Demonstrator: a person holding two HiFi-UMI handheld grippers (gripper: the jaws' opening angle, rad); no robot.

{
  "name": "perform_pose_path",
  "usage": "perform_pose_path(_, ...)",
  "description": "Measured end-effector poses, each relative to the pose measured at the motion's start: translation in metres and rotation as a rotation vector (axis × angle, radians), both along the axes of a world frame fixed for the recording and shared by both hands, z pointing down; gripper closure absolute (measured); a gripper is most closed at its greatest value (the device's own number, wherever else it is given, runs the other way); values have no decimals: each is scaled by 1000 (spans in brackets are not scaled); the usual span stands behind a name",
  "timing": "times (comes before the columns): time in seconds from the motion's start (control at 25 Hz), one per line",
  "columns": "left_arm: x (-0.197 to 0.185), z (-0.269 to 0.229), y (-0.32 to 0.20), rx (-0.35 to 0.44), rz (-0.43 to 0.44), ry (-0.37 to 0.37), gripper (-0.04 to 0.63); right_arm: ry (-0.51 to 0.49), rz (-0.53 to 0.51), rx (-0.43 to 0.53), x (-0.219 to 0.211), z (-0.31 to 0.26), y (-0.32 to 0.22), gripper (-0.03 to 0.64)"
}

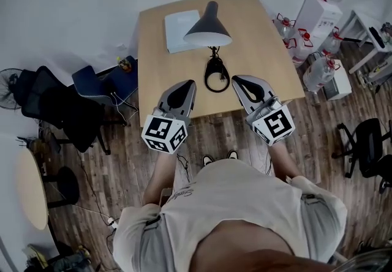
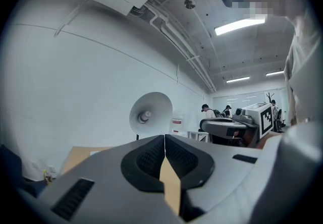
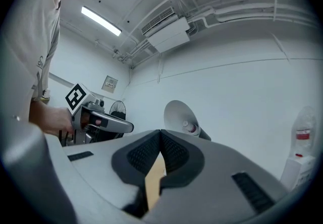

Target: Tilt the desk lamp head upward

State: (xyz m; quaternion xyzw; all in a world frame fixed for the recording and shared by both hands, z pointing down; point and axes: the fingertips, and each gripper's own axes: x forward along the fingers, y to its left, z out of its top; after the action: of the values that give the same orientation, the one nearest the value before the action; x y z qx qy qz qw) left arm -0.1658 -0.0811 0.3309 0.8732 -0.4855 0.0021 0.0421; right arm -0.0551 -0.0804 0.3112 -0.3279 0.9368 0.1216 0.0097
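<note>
A black desk lamp stands on the wooden table [image 1: 153,56]; its cone head [image 1: 208,27] rises over a ring base [image 1: 216,75]. In the left gripper view the white inside of the lamp head [image 2: 150,112] with its bulb faces me. The right gripper view shows the lamp head [image 3: 182,117] from its other side. My left gripper [image 1: 187,84] hovers over the table's near edge, left of the base, jaws shut and empty. On the other side of the base my right gripper [image 1: 236,79] is shut and empty too. Both stand apart from the lamp.
A white flat box [image 1: 179,29] lies on the table behind the lamp. Dark chairs [image 1: 73,105] stand at the left, water bottles and a dispenser [image 1: 318,16] at the right, another chair [image 1: 364,142] at the far right. The person's feet [image 1: 217,157] stand on wood flooring.
</note>
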Motion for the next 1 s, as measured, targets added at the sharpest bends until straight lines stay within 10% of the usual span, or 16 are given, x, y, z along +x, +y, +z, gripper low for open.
perform_pose_path(1.0,-1,15,5,-22,7,25,580,64,9,-1,-7,12,4,621)
